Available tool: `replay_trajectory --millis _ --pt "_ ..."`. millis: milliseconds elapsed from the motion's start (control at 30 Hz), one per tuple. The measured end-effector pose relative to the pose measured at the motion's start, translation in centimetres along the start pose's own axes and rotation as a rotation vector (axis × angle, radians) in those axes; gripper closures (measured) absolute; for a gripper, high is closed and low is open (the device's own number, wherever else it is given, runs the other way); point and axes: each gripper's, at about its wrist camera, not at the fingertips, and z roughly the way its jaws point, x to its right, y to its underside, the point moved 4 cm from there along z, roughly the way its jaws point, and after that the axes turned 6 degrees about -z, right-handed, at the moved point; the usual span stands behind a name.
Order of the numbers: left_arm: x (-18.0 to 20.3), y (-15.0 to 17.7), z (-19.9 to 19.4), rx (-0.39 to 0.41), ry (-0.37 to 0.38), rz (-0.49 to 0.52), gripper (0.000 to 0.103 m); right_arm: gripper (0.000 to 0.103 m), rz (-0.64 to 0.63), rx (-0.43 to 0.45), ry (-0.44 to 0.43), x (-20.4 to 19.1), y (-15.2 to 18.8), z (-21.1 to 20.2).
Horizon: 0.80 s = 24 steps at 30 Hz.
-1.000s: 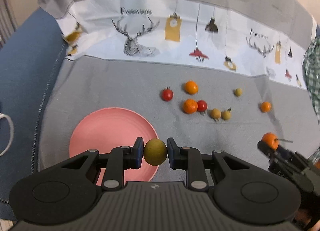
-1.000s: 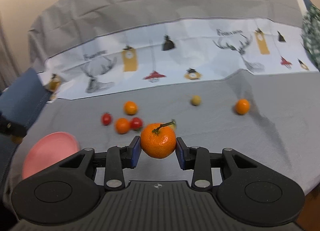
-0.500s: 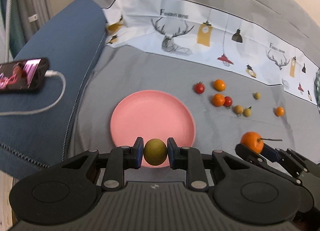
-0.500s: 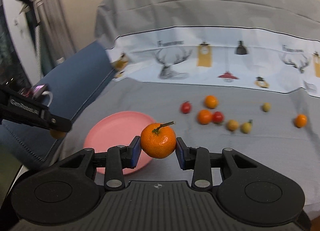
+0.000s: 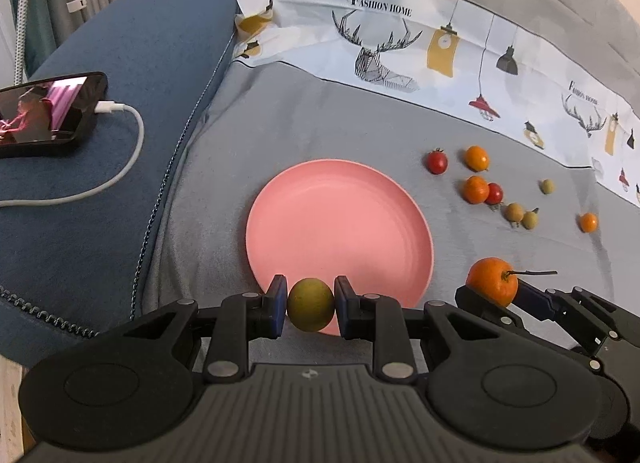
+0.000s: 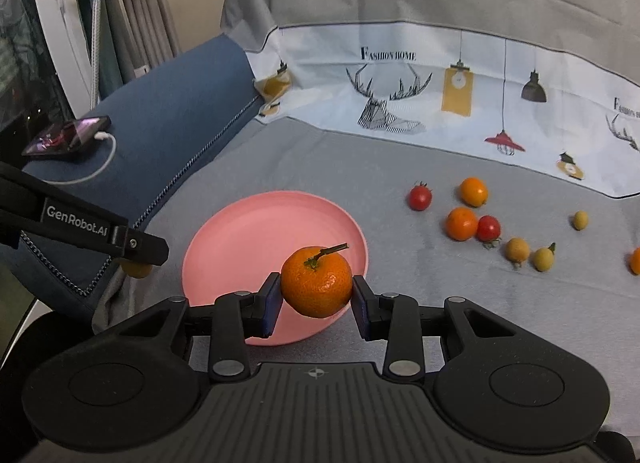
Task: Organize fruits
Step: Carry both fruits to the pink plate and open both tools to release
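The pink plate (image 5: pixel 340 223), a second ago at the frame's edge, is now reached by both grippers, so unloading seems near. A yellow-green fruit (image 5: pixel 310 304) is clamped in the left gripper (image 5: pixel 310 305) jaws above the plate's near rim; a stemmed tangerine (image 6: pixel 316 281) is gripped in the right gripper (image 6: pixel 316 295). On the grey sheet (image 5: pixel 280 123), three orange, two red and apparently three yellowish fruits are counted.

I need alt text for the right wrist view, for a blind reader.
The right tool holds a mandarin over the near rim of an empty pink plate. Small fruits lie scattered on grey cloth to the right.
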Motion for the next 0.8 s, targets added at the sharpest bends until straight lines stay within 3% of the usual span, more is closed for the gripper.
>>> replay_trajectory --millis 800 --pt "0.9 -2.1 7.1 -0.062 -0.032 0.033 0.075 0.065 -0.071 -0.093 -0.032 -0.4 0.0 7.1"
